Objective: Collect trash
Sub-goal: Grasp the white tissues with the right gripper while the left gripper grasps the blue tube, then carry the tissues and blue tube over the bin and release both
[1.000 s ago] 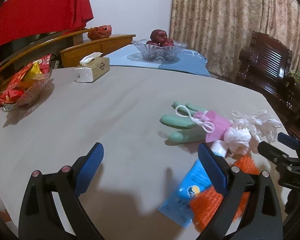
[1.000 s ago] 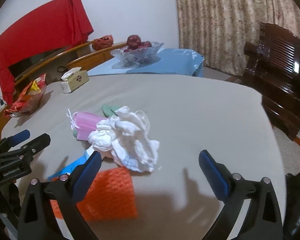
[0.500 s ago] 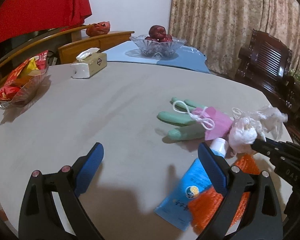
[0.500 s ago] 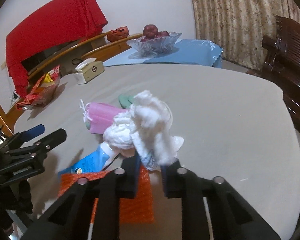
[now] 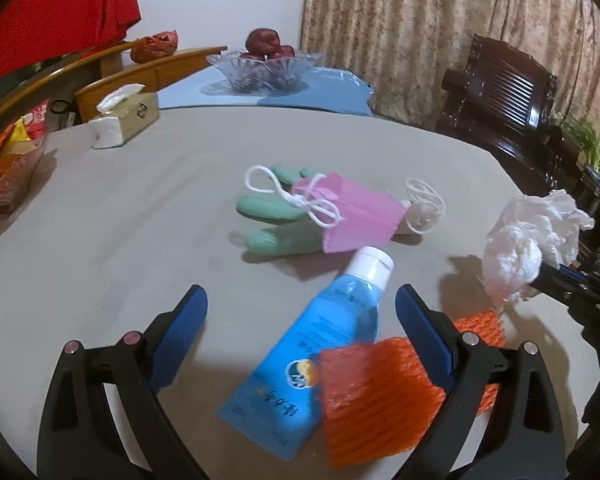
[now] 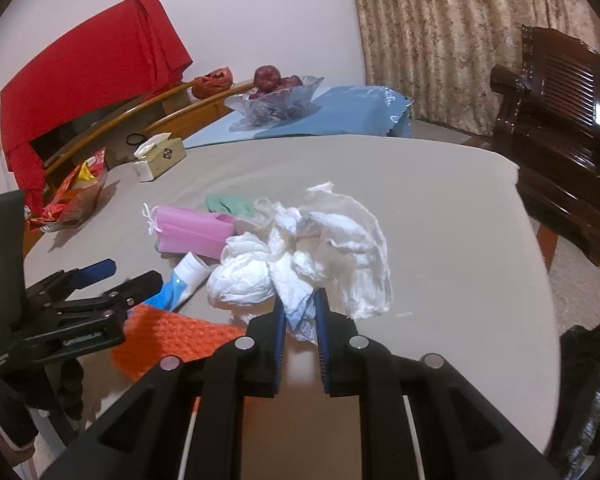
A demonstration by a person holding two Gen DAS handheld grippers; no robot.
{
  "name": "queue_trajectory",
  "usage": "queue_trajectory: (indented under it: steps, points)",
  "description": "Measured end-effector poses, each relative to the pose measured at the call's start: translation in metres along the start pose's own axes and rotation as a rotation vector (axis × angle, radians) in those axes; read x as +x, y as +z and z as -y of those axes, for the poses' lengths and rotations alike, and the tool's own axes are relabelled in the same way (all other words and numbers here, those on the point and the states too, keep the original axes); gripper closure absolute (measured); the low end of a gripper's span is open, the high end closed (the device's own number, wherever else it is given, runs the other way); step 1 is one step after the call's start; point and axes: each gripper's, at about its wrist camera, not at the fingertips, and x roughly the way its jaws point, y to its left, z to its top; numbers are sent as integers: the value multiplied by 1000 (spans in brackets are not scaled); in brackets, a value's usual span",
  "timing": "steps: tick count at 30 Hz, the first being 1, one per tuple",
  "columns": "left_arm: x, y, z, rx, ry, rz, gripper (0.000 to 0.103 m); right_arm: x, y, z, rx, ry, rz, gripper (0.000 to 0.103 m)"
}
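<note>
The right tongs (image 6: 300,314) have just squeezed shut on the white tissue wad (image 6: 300,252) to carry it off, while the left tongs (image 5: 300,316) wait wide apart above the blue tube (image 5: 320,344).

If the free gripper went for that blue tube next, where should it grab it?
Probably the narrow neck just below the white cap of the blue tube, coming from above with the open left gripper. That end lies bare; the orange foam net covers the flat tail.
</note>
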Motion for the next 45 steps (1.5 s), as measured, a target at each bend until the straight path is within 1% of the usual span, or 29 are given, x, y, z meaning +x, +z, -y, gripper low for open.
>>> queue_trajectory:
  steps: [4, 5, 6, 8, 11, 16, 17, 18, 19, 20, 22, 23, 25, 30, 35, 40, 45]
  points:
    - [8, -1, 6, 8, -21, -33, 11, -6, -3, 7, 2, -15, 2, 89]
    - [10, -1, 7, 8, -22, -41, 13, -6, -4, 9, 6, -19, 0, 89]
    - [13, 0, 7, 7, -23, -52, 18, -7, -6, 11, 9, -20, -1, 89]
    - [18, 1, 8, 2, -25, -73, 24, -6, -7, 13, 14, -22, -4, 89]
    - [27, 2, 9, -5, -30, -106, 30, -6, -9, 14, 16, -23, -5, 89]
    - [33, 5, 15, 15, -24, -122, 32, -6, -11, 14, 16, -22, -3, 89]
    - [34, 6, 18, 27, -15, -126, 38, -6, -11, 15, 16, -23, -3, 89]
    - [35, 7, 19, 36, -16, -124, 49, -6, -11, 15, 16, -23, -4, 89]
    - [34, 7, 21, 43, -26, -122, 57, -6, -11, 15, 17, -23, -4, 89]
    - [34, 7, 23, 49, -31, -121, 61, -7, -12, 15, 18, -22, -4, 89]
    - [32, 7, 23, 41, -48, -118, 63, -10, -12, 16, 16, -23, 1, 89]
    - [30, 6, 22, 27, -62, -112, 65, -12, -12, 16, 14, -24, 4, 89]
    - [22, 6, 21, 9, -75, -99, 66, -16, -11, 17, 13, -24, 11, 89]
    - [-11, 8, 29, 19, -96, -37, 69, -30, -10, 20, 22, -24, 30, 89]
    - [-36, 13, 36, -1, -125, 31, 70, -49, -8, 19, 16, -28, 61, 89]
    - [-57, 25, 47, 7, -137, 120, 70, -71, -5, 24, 15, -41, 102, 89]
    - [-75, 38, 56, 10, -152, 167, 70, -87, 1, 27, 18, -52, 133, 89]
